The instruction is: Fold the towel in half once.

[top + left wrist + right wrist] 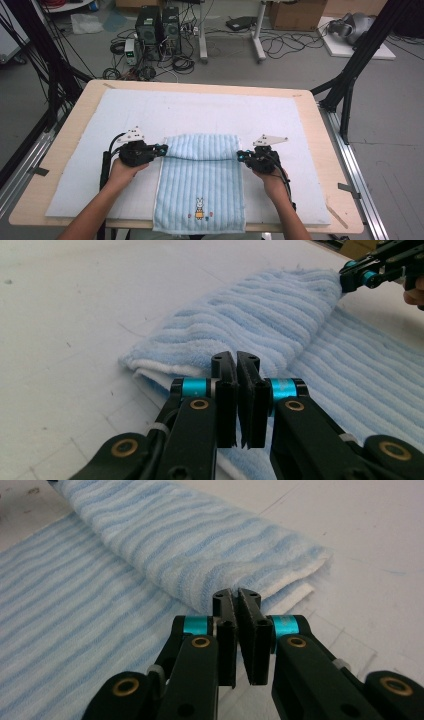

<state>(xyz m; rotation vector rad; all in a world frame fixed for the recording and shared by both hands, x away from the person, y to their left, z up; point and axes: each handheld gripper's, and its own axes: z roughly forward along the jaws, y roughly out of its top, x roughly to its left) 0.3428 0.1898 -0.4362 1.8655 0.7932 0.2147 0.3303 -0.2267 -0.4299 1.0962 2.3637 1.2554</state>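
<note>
Where it folds over, the ribbed blue terry towel (201, 165) bulges softly

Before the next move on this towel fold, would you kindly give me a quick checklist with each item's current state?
1. Left claw at the folded edge of the blue striped towel, jaws shut: ok.
2. Right claw at the opposite end of that edge, jaws shut: ok.
3. Towel cloth actually pinched between either claw's jaws: cannot tell; the gripper views show jaws together, no cloth visible between them.
4. Folded edge straight between the two claws: ok.
5. Towel fully on the white mat: not ok; the near end with the rabbit print hangs past the table edge.
</note>
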